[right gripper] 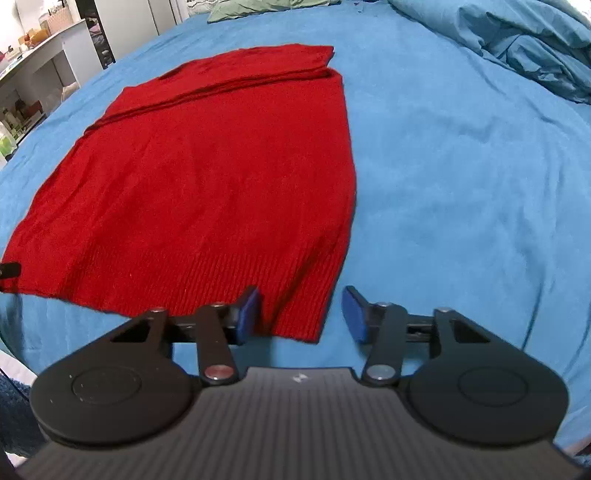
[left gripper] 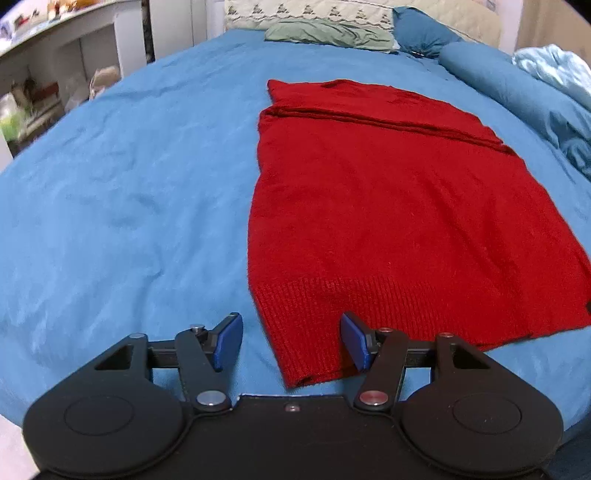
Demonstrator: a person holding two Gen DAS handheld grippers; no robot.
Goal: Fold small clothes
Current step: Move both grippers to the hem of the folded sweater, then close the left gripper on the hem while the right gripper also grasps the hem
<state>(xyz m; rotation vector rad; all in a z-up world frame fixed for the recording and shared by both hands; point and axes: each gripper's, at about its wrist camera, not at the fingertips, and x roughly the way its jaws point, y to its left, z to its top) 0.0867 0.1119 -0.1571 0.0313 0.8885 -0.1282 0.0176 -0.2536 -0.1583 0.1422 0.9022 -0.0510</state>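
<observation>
A red sweater (left gripper: 388, 221) lies flat on a big blue bed sheet (left gripper: 129, 203). Its top part is folded over, so a thick fold line runs across it near the far end. The ribbed bottom edge is the part closest to both grippers.

The left gripper (left gripper: 291, 341) is low over the near left corner of the sweater. Its jaws are partly open. The corner of the ribbed edge sits between the two blue pads (left gripper: 231, 339). The pads do not squeeze the cloth, and there is a gap on each side.

The right gripper (right gripper: 301, 315) is low over the near right corner of the sweater. Its jaws are partly open too. The corner of the ribbed edge is between its blue pads (right gripper: 354, 314). The pad on the sweater side is right at the cloth, but nothing is pinched.

At the far end of the bed there is a green pillow (left gripper: 328, 35) and a blue pillow (left gripper: 421, 31). A bunched-up blue blanket (right gripper: 517, 40) lies on the right side of the bed. A white shelf (left gripper: 62, 48) stands off to the left.
</observation>
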